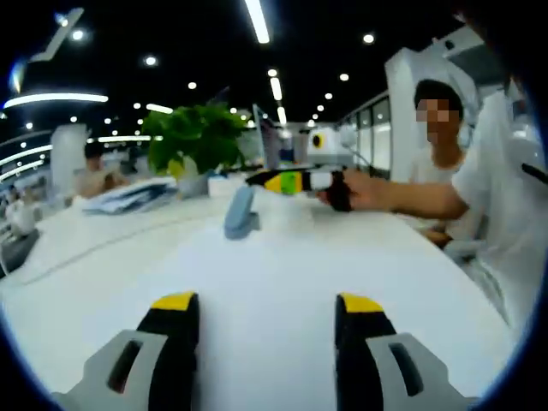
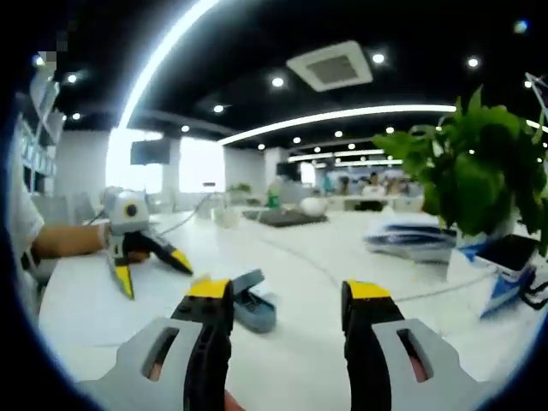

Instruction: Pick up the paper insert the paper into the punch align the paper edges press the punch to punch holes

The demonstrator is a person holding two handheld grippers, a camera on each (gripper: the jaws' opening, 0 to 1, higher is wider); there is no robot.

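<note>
1. The blue hole punch (image 1: 241, 211) sits on the white counter (image 1: 282, 282), out in front of the left gripper (image 1: 267, 342).
2. In the right gripper view the hole punch (image 2: 253, 301) lies just past the right gripper (image 2: 285, 330), close to its left finger.
3. I cannot make out a loose sheet of paper near the punch. A stack of papers (image 2: 411, 236) rests farther back on the counter, next to a green plant (image 2: 471, 171).
4. Paper is thin, light and floppy. It lies flat, so it is hard to get under. I think the best spot to pinch it is at an edge or a corner, gently, so it does not crease.
5. The punch looks hard and heavier. I think it needs a firm push down on its top lever.
6. The left gripper is held low over the counter, pointing at the punch. Its fingers are wide apart and hold nothing.
7. The right gripper is also low and level. Its fingers are wide apart and hold nothing.
8. In the left gripper view, the right gripper (image 1: 287, 181) comes in from the right, held by the person's hand (image 1: 364, 190) behind the punch.
9. In the right gripper view, the left gripper (image 2: 141, 257) shows on the left with its yellow tips spread.
</note>
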